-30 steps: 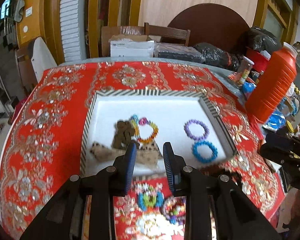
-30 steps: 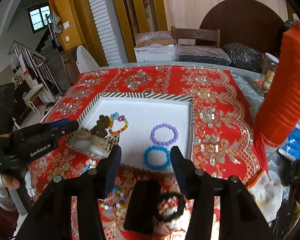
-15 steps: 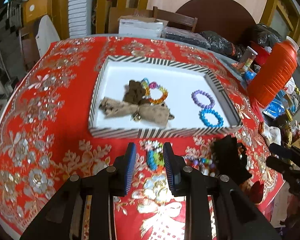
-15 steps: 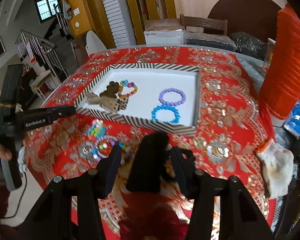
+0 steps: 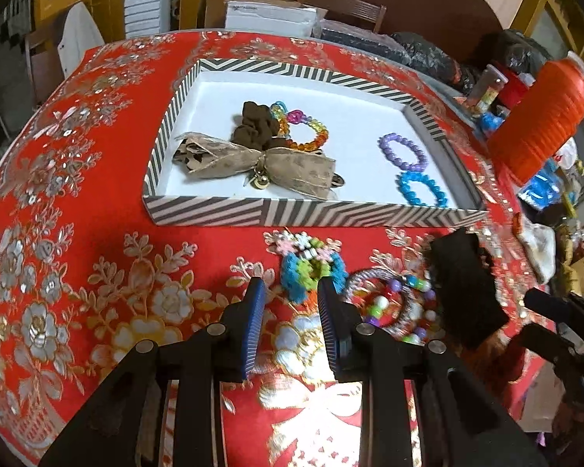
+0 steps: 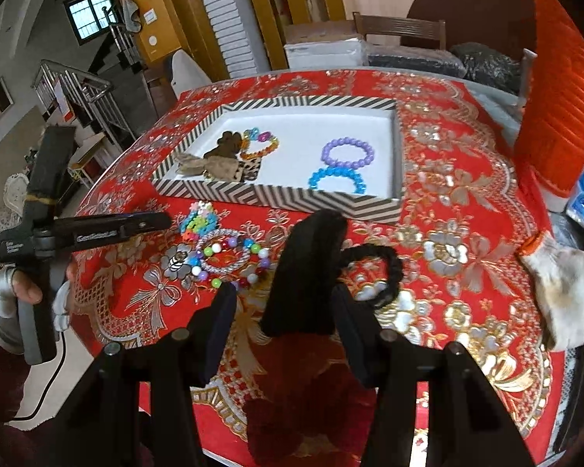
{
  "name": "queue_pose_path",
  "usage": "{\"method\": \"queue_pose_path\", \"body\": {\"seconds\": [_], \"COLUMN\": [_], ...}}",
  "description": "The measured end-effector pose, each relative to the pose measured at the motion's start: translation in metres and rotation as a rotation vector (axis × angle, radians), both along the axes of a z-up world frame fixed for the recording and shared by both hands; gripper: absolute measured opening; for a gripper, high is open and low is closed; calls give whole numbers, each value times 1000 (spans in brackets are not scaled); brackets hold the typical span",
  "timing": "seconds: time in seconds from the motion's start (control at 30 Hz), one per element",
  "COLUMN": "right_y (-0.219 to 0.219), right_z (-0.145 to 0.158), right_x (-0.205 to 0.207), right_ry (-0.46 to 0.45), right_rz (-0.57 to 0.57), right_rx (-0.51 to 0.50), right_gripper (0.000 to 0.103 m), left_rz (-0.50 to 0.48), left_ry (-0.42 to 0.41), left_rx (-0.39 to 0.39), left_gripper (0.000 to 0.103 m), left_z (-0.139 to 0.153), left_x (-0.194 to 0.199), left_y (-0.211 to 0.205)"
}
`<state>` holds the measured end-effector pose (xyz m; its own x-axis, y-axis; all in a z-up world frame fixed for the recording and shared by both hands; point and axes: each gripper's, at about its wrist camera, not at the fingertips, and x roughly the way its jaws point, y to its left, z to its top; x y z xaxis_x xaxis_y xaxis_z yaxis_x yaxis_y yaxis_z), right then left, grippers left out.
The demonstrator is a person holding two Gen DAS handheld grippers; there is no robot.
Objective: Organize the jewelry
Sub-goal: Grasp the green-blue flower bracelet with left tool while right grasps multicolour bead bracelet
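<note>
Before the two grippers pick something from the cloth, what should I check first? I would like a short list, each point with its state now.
1. Left gripper empty, jaws apart: ok.
2. Fuzzy blue-green hair tie lies just ahead of its fingertips, unobstructed: ok.
3. Right gripper straddles the black bow: ok.
4. Its pads pressing the bow: cannot tell.
5. Striped tray has free white floor between its items: ok.
6. Beaded bracelets clear of the black bow: cannot tell.

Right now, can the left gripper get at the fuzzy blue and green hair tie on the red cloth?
Probably yes. The fuzzy blue and green hair tie lies just ahead of the open left gripper, nothing between them; the beaded bracelets alongside crowd its right edge.
</note>
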<state>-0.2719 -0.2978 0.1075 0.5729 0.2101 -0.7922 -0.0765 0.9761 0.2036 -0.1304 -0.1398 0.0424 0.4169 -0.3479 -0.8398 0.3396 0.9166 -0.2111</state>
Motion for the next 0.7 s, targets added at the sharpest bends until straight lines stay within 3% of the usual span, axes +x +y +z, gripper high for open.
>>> {"method": "queue_pose_path", "body": {"seconds": [0.3,0.37,0.43,0.5,0.57,0.7], "right_y": [17,21,24,29,37,44], "right_z": [-12,-12,-12,-15,-21,-37], "right_x": [17,22,28,36,44,57], "right_ry": [31,30,28,39,51,84], "right_rz": [45,55,65,87,115,136], "right_rx": [-11,-12,-11,-20,-45,-70], "right_gripper": [53,52,49,33,26,26], "left_rz": [13,12,5,11,24,34], "left_ry": [56,54,43,16,14,24], "left_rx": [-63,-72,-75,-50,-45,-50], "left_gripper": [22,12,7,4,4,4], "left_z": [-20,-21,-20,-16,-14,-14], "left_x": [19,21,19,17,17,17], "left_y": [-7,-7,-5,1,12,27]}}
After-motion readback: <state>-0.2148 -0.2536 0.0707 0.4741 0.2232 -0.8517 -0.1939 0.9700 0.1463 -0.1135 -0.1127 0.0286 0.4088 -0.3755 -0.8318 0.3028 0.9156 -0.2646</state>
